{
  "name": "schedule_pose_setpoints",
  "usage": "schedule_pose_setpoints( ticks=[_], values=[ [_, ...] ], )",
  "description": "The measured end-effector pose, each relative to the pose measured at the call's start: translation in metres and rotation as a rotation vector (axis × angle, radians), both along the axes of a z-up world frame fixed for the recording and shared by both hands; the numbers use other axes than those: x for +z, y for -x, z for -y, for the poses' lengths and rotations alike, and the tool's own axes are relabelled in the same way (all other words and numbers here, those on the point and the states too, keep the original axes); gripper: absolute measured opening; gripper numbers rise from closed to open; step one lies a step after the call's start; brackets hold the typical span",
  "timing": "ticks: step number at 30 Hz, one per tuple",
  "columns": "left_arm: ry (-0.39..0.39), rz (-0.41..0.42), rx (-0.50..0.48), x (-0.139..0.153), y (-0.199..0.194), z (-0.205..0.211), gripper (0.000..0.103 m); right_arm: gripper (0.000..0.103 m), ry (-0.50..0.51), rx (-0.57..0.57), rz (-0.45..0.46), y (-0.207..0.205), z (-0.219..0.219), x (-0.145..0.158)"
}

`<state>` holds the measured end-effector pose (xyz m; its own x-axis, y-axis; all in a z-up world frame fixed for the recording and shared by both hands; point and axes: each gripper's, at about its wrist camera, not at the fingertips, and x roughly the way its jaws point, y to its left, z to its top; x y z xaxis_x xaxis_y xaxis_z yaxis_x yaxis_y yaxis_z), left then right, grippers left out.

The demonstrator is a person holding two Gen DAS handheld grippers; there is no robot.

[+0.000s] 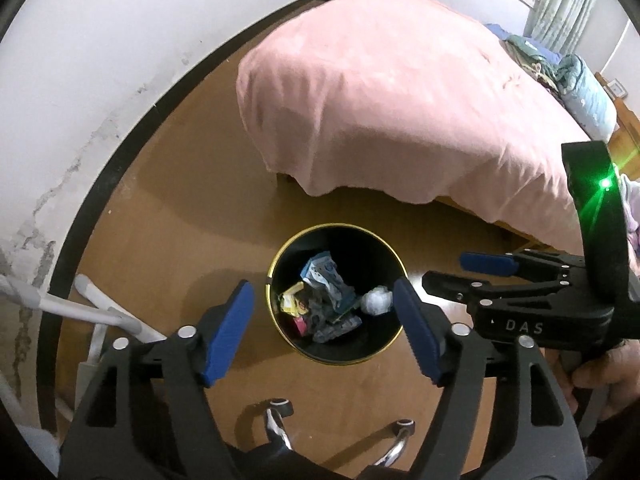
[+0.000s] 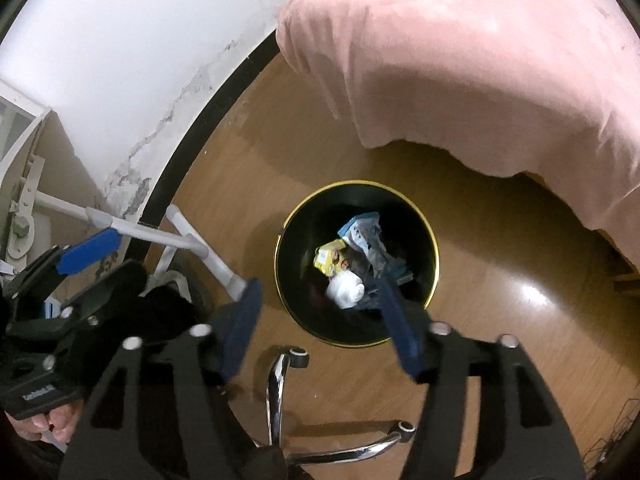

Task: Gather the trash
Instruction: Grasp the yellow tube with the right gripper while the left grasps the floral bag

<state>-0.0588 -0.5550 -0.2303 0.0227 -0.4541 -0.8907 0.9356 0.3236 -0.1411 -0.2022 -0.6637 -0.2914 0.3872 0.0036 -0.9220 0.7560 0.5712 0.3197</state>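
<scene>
The round black bin with a gold rim (image 1: pixel 276 264) sits on the brown floor right below both grippers. Crumpled trash (image 1: pixel 320 300) lies inside it. The left gripper (image 1: pixel 324 328) and the right gripper (image 2: pixel 320 320) are both spread wide and hold nothing. The pink bed (image 1: pixel 400 100) stands beyond the bin, and shiny chair legs (image 2: pixel 276 384) are close in front.

Home bedroom (pink-covered bed (image 1: pixel 400 100))

Only legible text: white "DAS" on the black body of the right gripper (image 1: pixel 486 276) in the left wrist view; white lettering on the left gripper (image 2: pixel 76 268) body and wrapper (image 2: pixel 332 258) print in the bin too blurred to read.
</scene>
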Motion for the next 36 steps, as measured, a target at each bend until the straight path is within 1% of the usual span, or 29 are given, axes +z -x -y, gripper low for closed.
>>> schedule_pose_setpoints(
  ticks=[3,4,5,7,9,10,11,12,14,15,16,19,22,24,25,27,28,30,32,34,36],
  values=[
    [0.03,0.023,0.026,0.02,-0.005,-0.011,0.079,0.061,0.026,0.001,0.002,0.0,-0.002,0.016],
    [0.044,0.035,0.04,0.031,-0.007,-0.017,0.085,0.064,0.052,0.009,0.006,-0.002,-0.004,0.027],
    [0.058,0.048,0.056,0.043,-0.008,-0.024,0.088,0.067,0.077,0.015,0.011,-0.003,-0.007,0.037],
    [0.098,0.071,0.077,0.07,-0.01,-0.04,0.091,0.078,0.14,0.036,0.031,-0.01,-0.016,0.064],
    [0.133,0.099,0.09,0.097,-0.013,-0.06,0.093,0.08,0.185,0.072,0.058,-0.02,-0.026,0.088],
    [0.157,0.113,0.104,0.115,-0.018,-0.078,0.094,0.08,0.208,0.103,0.082,-0.03,-0.035,0.103],
    [0.169,0.12,0.115,0.124,-0.022,-0.089,0.094,0.08,0.23,0.133,0.104,-0.041,-0.044,0.117],
    [0.178,0.143,0.141,0.137,-0.029,-0.109,0.095,0.08,0.245,0.155,0.119,-0.049,-0.051,0.127],
    [0.174,0.186,0.199,0.152,-0.043,-0.14,0.095,0.08,0.274,0.224,0.166,-0.076,-0.075,0.151],
    [0.172,0.207,0.249,0.16,-0.056,-0.164,0.095,0.08,0.283,0.262,0.187,-0.091,-0.087,0.161],
    [0.171,0.215,0.286,0.165,-0.065,-0.18,0.095,0.08,0.292,0.317,0.21,-0.11,-0.105,0.172],
    [0.168,0.227,0.453,0.18,-0.104,-0.251,0.095,0.08,0.316,0.478,0.263,-0.163,-0.159,0.196],
    [0.131,0.271,0.611,0.188,-0.137,-0.325,0.095,0.08,0.303,0.637,0.305,-0.216,-0.219,0.21],
    [0.102,0.307,0.694,0.192,-0.152,-0.372,0.095,0.08,0.29,0.734,0.324,-0.248,-0.26,0.216],
    [0.085,0.327,0.752,0.195,-0.16,-0.404,0.095,0.08,0.275,0.793,0.334,-0.266,-0.285,0.217],
    [0.068,0.34,0.822,0.196,-0.167,-0.44,0.095,0.08,0.255,0.883,0.344,-0.291,-0.327,0.219],
    [0.06,0.34,0.867,0.195,-0.171,-0.465,0.095,0.08,0.243,0.938,0.341,-0.306,-0.353,0.218],
    [0.038,0.326,0.957,0.19,-0.176,-0.506,0.095,0.08,0.232,1.01,0.321,-0.327,-0.394,0.215],
    [0.03,0.303,1.01,0.186,-0.174,-0.532,0.095,0.08,0.206,1.08,0.284,-0.348,-0.43,0.207],
    [0.025,0.277,1.037,0.181,-0.175,-0.554,0.095,0.076,0.205,1.138,0.236,-0.365,-0.46,0.2],
    [0.02,0.273,1.046,0.178,-0.175,-0.566,0.095,0.072,0.238,1.179,0.189,-0.378,-0.484,0.198]
  ],
)
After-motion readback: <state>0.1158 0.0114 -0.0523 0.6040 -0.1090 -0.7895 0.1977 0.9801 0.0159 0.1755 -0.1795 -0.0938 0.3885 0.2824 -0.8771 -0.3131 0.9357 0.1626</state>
